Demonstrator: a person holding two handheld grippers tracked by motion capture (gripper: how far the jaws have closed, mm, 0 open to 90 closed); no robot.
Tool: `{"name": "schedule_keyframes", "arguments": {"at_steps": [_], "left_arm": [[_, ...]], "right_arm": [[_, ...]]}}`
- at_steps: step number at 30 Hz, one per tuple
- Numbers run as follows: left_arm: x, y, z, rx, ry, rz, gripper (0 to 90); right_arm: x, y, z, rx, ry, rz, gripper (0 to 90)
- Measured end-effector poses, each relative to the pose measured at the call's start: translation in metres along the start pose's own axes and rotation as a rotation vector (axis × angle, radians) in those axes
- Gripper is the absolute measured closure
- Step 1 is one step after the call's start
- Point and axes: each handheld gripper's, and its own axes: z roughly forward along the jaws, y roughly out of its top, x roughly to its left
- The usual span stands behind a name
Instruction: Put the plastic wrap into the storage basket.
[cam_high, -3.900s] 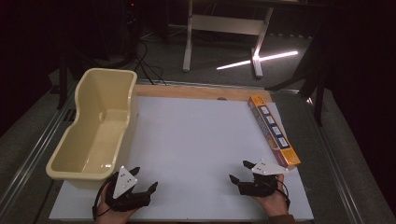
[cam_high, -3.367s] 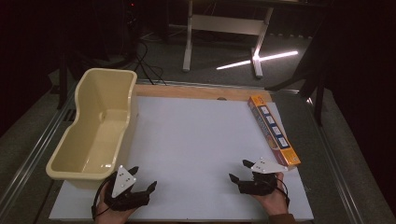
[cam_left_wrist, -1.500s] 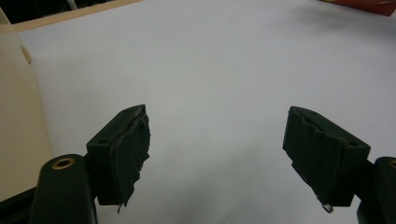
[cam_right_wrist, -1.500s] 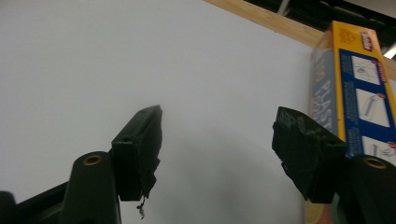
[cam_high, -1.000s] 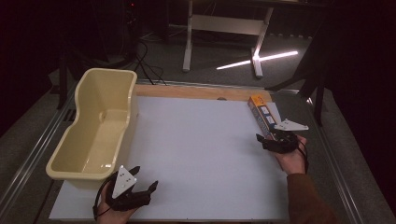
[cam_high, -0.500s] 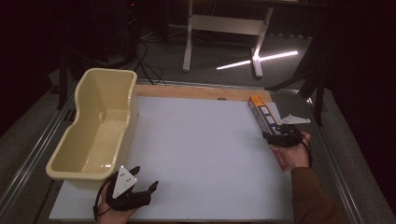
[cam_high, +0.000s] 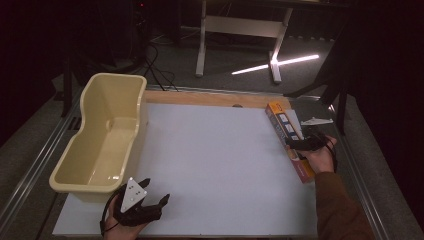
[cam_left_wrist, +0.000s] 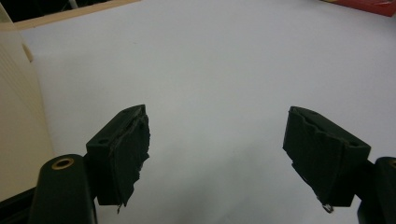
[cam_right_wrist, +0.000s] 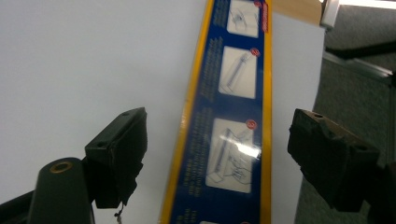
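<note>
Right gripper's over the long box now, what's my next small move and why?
Probably lower the right gripper and close. Its jaws stand open on either side of the long blue and yellow box, which lies flat at the white board's right edge, not yet gripped.

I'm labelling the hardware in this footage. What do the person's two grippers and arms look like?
Both grippers are black with two blocky jaws whose dark pads look ragged at the edges; a brass-coloured ring sits at a jaw base. The left gripper carries a grey three-cornered plate with dark dots, the right gripper a similar plate. A thin black cable loops by the left one. The right arm wears a brown sleeve.
</note>
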Motion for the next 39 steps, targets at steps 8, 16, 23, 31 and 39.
{"name": "schedule_keyframes", "arguments": {"at_steps": [8,16,23,31,39], "left_arm": [[0.0,0.0,0.0,0.001,0.001,0.0,22.7],[-0.001,0.0,0.0,0.003,0.001,0.0,22.7],[0.0,0.0,-0.001,0.0,0.001,-0.002,22.9],[0.0,-0.001,-0.001,-0.002,0.003,-0.006,23.1],[0.0,-0.001,-0.001,0.0,0.001,-0.005,23.1]], "right_arm": [[-0.004,-0.002,0.012,0.061,0.014,0.024,24.9],[-0.005,0.003,0.02,0.134,0.007,0.044,35.4],[0.002,0.005,0.017,0.182,-0.016,0.052,37.5],[0.017,-0.007,-0.001,0.249,0.028,0.008,37.4],[0.028,-0.01,-0.014,0.363,0.081,-0.079,36.2]]}}
